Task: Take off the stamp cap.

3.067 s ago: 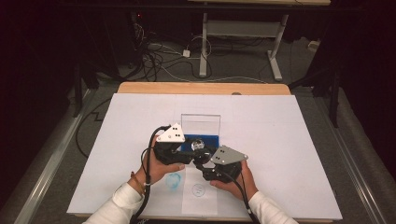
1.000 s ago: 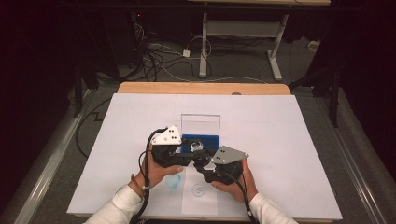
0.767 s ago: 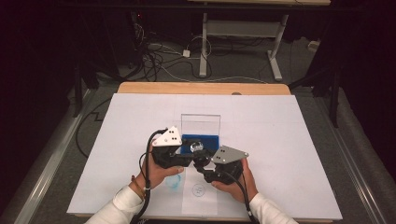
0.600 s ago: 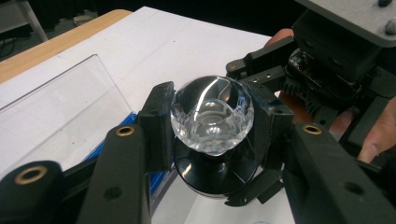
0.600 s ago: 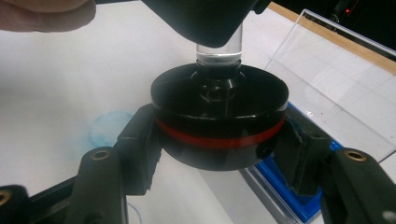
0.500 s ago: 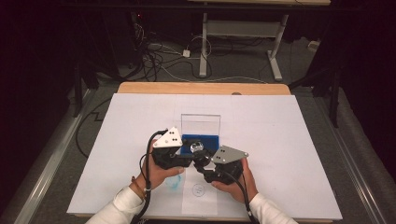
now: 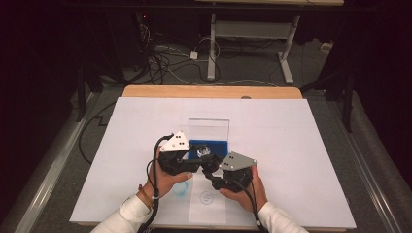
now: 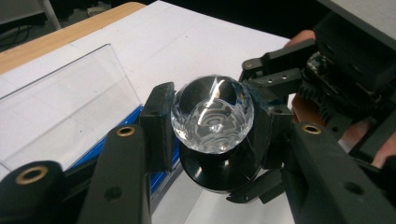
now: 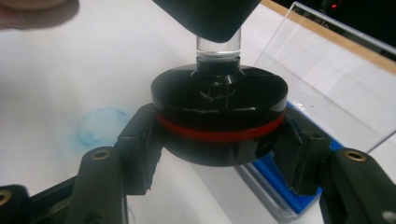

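Observation:
A clear faceted ball (image 8: 212,114) stands on a short clear stem (image 9: 218,46) above a round black base with a red band (image 9: 219,116). My left gripper (image 8: 210,126) is shut on the ball, one pad at each side of it. My right gripper (image 9: 219,140) is shut on the black base from below the ball. In the high view the left gripper (image 7: 200,158) and right gripper (image 7: 210,169) meet nose to nose over the near middle of the white sheet, with the ball (image 7: 205,151) between them. The piece hangs a little above the table.
A clear box with a blue floor (image 7: 209,138) stands open just behind the grippers, its lid upright. A faint blue ring (image 7: 180,189) and a printed circle (image 7: 207,197) mark the white sheet (image 7: 291,145) near the front edge. A wooden table edge (image 7: 209,91) runs along the back.

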`<state>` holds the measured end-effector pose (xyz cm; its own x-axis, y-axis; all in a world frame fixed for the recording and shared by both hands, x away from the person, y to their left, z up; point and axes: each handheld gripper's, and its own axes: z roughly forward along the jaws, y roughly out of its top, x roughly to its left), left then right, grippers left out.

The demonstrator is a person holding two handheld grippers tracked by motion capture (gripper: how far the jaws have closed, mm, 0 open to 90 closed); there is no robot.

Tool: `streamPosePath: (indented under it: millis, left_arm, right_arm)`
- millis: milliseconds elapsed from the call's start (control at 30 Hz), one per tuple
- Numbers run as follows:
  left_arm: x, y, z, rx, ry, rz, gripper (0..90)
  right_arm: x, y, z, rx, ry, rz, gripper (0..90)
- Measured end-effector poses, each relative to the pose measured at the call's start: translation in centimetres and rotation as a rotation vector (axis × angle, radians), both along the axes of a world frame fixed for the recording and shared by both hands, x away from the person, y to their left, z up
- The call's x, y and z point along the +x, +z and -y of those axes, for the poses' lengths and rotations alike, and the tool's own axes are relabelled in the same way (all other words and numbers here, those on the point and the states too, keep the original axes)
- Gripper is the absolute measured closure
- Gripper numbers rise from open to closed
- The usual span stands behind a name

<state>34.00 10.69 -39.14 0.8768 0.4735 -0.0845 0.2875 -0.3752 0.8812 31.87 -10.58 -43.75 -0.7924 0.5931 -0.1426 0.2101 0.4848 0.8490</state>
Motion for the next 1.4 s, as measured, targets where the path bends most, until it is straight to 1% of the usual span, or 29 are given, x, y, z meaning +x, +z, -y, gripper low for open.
streamPosePath:
  millis: [33,67,100,133,233,300,333,367,400,433,467,533,567,600,633,667,700,733,767,800,833,900,967,1033,1067,1100,1167,1233,1400]
  left_arm:
    - [-0.1,0.0,0.0,-0.001,0.009,0.005,54.9]
    - [-0.2,0.0,0.1,-0.003,0.016,0.007,54.9]
    - [-0.2,0.0,0.1,-0.005,0.023,0.007,54.9]
    - [-0.2,0.0,0.1,-0.011,0.029,0.009,54.9]
    - [-0.2,-0.1,0.0,-0.025,0.028,0.011,54.9]
    - [-0.1,0.0,-0.3,-0.031,-0.005,0.002,54.9]
    - [0.0,0.1,-0.5,-0.035,-0.025,0.006,54.9]
    - [-0.1,0.1,-0.6,-0.039,-0.034,0.007,54.9]
    - [-0.1,0.2,-0.6,-0.037,-0.041,0.004,54.9]
    - [-0.1,0.4,-0.6,-0.029,-0.049,0.009,54.9]
    - [-0.1,0.4,-0.6,-0.026,-0.053,0.01,54.9]
    - [-0.1,0.2,-0.4,-0.018,-0.057,0.011,54.8]
    - [0.2,0.4,-0.7,-0.038,-0.017,0.017,54.8]
    - [0.5,0.6,-1.1,-0.068,-0.029,0.009,54.8]
    - [0.5,0.6,-1.1,-0.068,-0.029,0.009,54.8]
    - [0.6,0.9,-1.4,-0.055,-0.03,0.021,54.8]
    - [0.5,1.2,-1.7,-0.041,-0.009,0.037,54.8]
    - [0.5,1.4,-2.5,-0.066,-0.01,0.032,54.8]
    - [0.5,1.4,-2.5,-0.066,-0.01,0.032,54.7]
    - [0.4,1.6,-2.7,-0.053,0.004,0.045,54.7]
    - [0.5,1.7,-2.9,-0.049,0.005,0.046,54.7]
    - [0.6,1.8,-3.2,-0.055,0.006,0.045,54.7]
    - [0.6,1.8,-3.3,-0.034,0.001,0.047,54.7]
    - [0.6,1.7,-3.6,-0.029,0.002,0.044,54.7]
    - [0.5,1.7,-3.6,-0.022,0.01,0.048,54.7]
    - [0.5,1.8,-3.7,-0.013,0.017,0.054,54.7]
    - [0.5,1.9,-4.0,-0.019,0.014,0.055,54.7]
    - [0.5,2.0,-4.0,0.003,0.024,0.061,54.7]
    - [0.5,1.8,-3.9,0.035,0.024,0.078,54.7]
  right_arm:
    - [0.0,0.0,0.0,0.004,-0.003,-0.005,39.1]
    - [-0.1,0.1,-0.1,-0.008,-0.012,0.011,39.1]
    - [-0.1,0.1,-0.1,-0.008,-0.012,0.011,39.1]
    - [-0.1,0.1,-0.1,0.004,-0.023,0.007,39.2]
    - [-0.2,0.1,-0.1,0.009,-0.023,0.005,39.1]
    - [-0.1,0.3,0.2,0.019,0.012,-0.011,39.2]
    - [-0.1,0.3,0.2,0.019,0.012,-0.011,39.2]
    - [0.0,0.4,0.4,0.032,0.038,-0.021,39.2]
    - [-0.1,0.6,0.4,0.015,0.046,-0.007,39.2]
    - [-0.1,0.8,0.4,0.008,0.06,-0.017,39.2]
    - [-0.1,0.8,0.4,0.013,0.064,-0.021,39.2]
    - [-0.2,0.8,0.2,-0.003,0.068,-0.026,39.2]
    - [-0.7,0.3,-0.5,-0.079,0.107,-0.01,39.3]
    - [-1.7,-0.4,-1.6,-0.147,0.164,0.007,39.3]
    - [-2.6,-1.1,-2.5,-0.181,0.2,0.02,39.2]
    - [-2.7,-1.2,-3.0,-0.166,0.197,0.007,39.2]
    - [-2.3,-1.0,-2.9,-0.168,0.193,0.01,39.2]
    - [-1.9,-0.7,-2.7,-0.173,0.175,0.022,39.2]
    - [-1.6,-0.4,-2.2,-0.16,0.152,0.019,39.2]
    - [-1.5,-0.3,-1.8,-0.156,0.141,0.018,39.2]
    - [-1.5,-0.3,-1.8,-0.156,0.141,0.018,39.2]
    - [-1.6,-0.2,-0.9,-0.144,0.128,0.009,39.1]
    - [-1.8,0.1,0.0,-0.154,0.134,0.026,39.0]
    - [-1.8,0.4,1.0,-0.142,0.119,0.019,39.0]
    - [-1.9,0.6,1.9,-0.14,0.094,0.026,39.0]
    - [-1.9,0.6,1.9,-0.14,0.094,0.026,39.0]
    - [-1.9,0.9,2.8,-0.131,0.076,0.031,38.9]
    - [-2.1,1.2,3.7,-0.122,0.054,0.045,38.9]
    - [-2.3,2.0,6.3,-0.087,-0.011,0.06,38.9]
